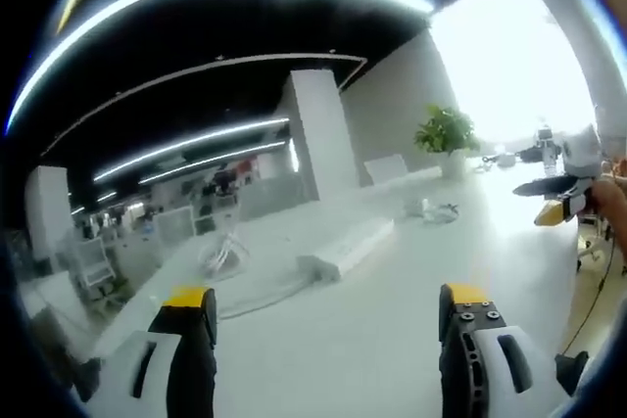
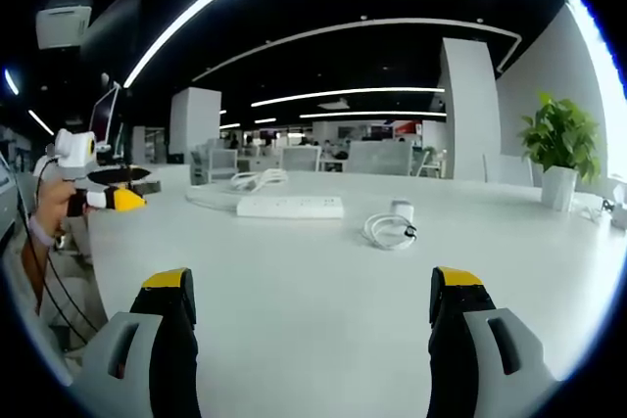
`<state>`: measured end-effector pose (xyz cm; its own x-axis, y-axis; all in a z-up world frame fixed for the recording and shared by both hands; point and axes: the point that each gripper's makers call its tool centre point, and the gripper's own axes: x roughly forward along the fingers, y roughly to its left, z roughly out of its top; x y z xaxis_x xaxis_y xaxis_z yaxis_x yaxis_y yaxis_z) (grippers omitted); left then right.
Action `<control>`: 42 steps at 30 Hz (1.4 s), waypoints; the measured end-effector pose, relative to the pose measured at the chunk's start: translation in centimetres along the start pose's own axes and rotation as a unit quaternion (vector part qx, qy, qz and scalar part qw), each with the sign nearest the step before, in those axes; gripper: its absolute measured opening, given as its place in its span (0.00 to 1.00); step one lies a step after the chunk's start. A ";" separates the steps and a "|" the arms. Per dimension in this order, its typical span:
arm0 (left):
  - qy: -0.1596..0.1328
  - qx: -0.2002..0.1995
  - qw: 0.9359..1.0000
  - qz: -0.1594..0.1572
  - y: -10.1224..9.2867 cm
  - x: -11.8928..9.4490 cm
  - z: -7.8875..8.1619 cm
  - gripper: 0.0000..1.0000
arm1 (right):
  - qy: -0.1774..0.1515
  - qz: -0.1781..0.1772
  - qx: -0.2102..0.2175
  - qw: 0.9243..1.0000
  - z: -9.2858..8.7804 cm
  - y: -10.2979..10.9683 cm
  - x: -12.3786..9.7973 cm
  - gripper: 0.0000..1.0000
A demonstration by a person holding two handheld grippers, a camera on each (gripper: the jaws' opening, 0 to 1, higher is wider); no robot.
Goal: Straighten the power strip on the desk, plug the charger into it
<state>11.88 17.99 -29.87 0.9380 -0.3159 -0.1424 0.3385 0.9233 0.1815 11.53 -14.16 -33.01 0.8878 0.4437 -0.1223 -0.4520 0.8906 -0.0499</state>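
Observation:
A white power strip [image 1: 348,247] lies at an angle on the white desk [image 1: 392,340], well ahead of my left gripper [image 1: 328,302], whose jaws stand wide apart with nothing between them. Its cord [image 1: 230,256] loops off to the left. The white charger [image 1: 436,209] with its coiled cable lies farther back. From my right gripper [image 2: 312,286], also open and empty, I see the power strip [image 2: 290,206] side-on, with the charger [image 2: 401,210] and its coiled cable [image 2: 389,232] to its right. Both grippers hover above the desk [image 2: 323,340], far from these things.
A potted plant [image 2: 560,144] stands at the desk's far right edge. A monitor [image 2: 103,115] rises at the left. The strip's cord [image 2: 257,180] is bundled behind it. A hand [image 2: 54,205] holds my left gripper at the desk's left edge. Office chairs [image 1: 93,266] stand beyond the desk.

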 end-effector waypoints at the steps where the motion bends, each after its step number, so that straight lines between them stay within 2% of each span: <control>1: -0.001 0.011 1.000 -0.003 0.0 0.1 0.4 0.98 | 0.000 0.000 0.000 1.000 0.0 0.0 0.0 0.99; 5: -0.001 0.047 0.999 -0.014 0.5 0.6 1.9 0.99 | -0.001 0.001 -0.001 1.000 0.1 -0.1 0.0 0.99; 9: 0.009 0.102 0.995 -0.020 1.1 1.5 3.3 0.99 | -0.005 -0.001 0.002 1.000 0.1 -0.2 0.0 0.99; 15: 0.032 0.146 0.988 -0.028 1.5 2.9 4.1 0.99 | -0.007 -0.001 0.003 1.000 0.2 -0.3 -0.1 0.99; 21: 0.037 0.164 0.985 -0.045 1.1 3.7 4.7 0.99 | -0.007 -0.004 0.004 1.000 0.2 -0.6 -0.4 0.99; 29: 0.056 0.194 0.976 -0.078 0.5 5.4 5.6 0.99 | -0.011 -0.004 0.001 1.000 0.6 -0.5 -0.6 0.99; 36: 0.050 0.166 0.978 -0.117 0.2 6.5 7.6 0.99 | -0.010 -0.004 -0.001 1.000 0.7 -0.5 -0.6 0.99; 42: 0.068 0.185 0.971 -0.135 -0.1 7.9 8.2 0.99 | -0.009 -0.004 -0.003 1.000 0.7 -0.5 -0.5 0.99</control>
<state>19.84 13.62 -23.03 0.8015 -0.4804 -0.3561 0.5978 0.6607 0.4540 11.38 -14.73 -32.24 0.8931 0.4377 -0.1038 -0.4447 0.8939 -0.0562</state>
